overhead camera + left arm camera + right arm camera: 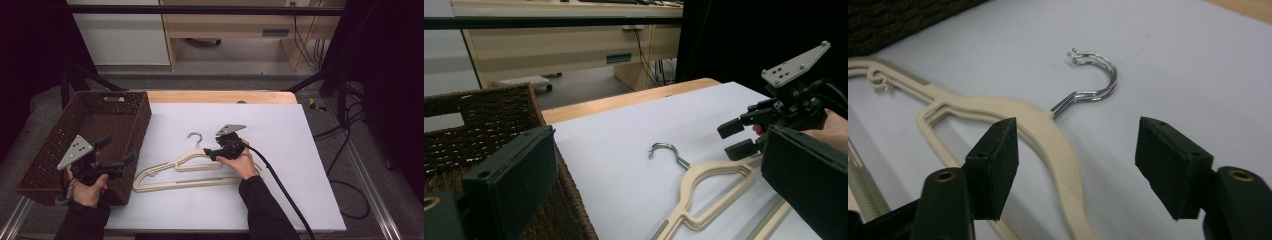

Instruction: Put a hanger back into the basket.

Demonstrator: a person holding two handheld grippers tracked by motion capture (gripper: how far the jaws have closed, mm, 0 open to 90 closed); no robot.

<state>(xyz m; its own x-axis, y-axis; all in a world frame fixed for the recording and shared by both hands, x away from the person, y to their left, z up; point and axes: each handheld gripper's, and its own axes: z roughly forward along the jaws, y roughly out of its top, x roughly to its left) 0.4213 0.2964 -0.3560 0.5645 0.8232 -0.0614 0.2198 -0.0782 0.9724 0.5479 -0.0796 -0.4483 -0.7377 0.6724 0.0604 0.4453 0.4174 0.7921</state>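
The hanger [192,172] lies flat on the desk [280,150] beside the basket [95,120], long axis left to right, hook [1093,82] pointing away. Probably light, stiff and slick; best gripped at the neck. The right tool [214,152] hovers spread over that neck, pinching nothing; the left tool [120,161] is spread, empty.

Open white mat [280,150] right of and beyond the right gripper [212,152], bare up to the wooden table edge [220,96]. Blocked at the left by the tall woven basket [90,120], its wall rising just beside the cream hangers [190,172] with the left gripper [120,162] held in front of that wall, leaving a narrow lane of mat between. Low across the middle, the flat hangers and their metal hook [1093,75], with bare mat past the hook and the right gripper's black cable [285,192] trailing over the near right mat.
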